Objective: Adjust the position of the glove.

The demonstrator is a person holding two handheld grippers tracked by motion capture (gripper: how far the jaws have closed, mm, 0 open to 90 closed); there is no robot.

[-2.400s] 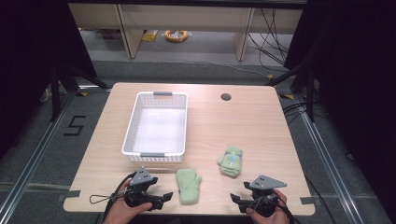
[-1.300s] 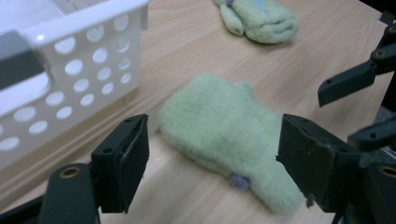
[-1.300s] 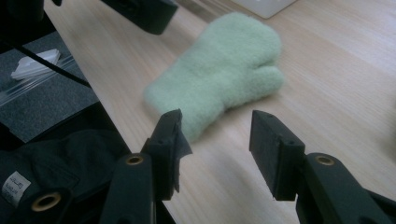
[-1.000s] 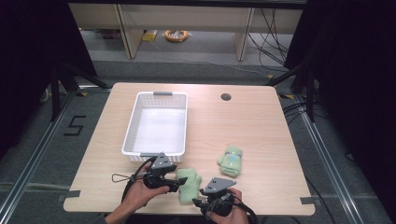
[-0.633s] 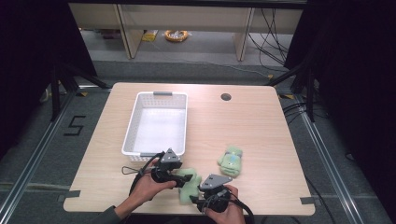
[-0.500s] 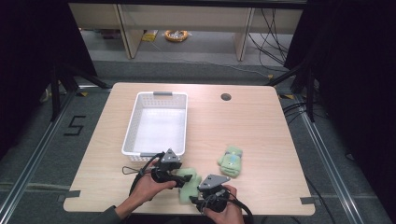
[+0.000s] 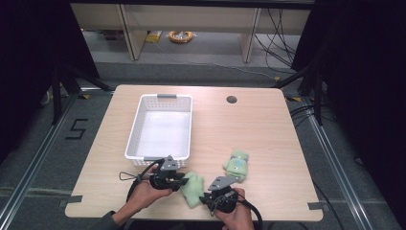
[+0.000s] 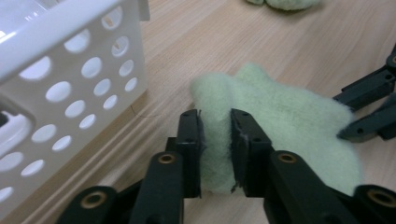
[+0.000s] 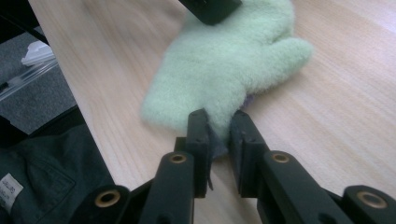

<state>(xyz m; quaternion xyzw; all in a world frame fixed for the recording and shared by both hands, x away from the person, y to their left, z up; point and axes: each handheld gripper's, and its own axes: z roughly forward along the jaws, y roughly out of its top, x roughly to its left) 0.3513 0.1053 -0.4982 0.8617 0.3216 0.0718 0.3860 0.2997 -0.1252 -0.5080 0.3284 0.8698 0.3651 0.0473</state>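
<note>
A pale green fleece mitten [image 7: 192,188] lies near the table's front edge, between both grippers. My left gripper [image 7: 184,178] comes at it from the left. Its jaws have just been closing and now pinch a fold of the mitten [image 8: 289,121] at the left gripper [image 8: 215,121]. My right gripper [image 7: 206,198] comes from the right. Its jaws have also just been closing, and the right gripper [image 9: 218,122] is shut on the mitten's [image 9: 233,60] edge. A second green mitten [image 7: 236,164] lies apart to the right.
A white perforated basket [image 7: 163,127] stands just behind the left gripper, its wall [image 8: 56,93] close beside the jaws. A round cable hole [image 7: 231,99] sits at the table's back. The table's front edge [image 9: 70,84] runs near the right gripper.
Both hands came in from the front corners to the mitten. In the last half second both pairs of jaws closed on it; the hands stayed put.
</note>
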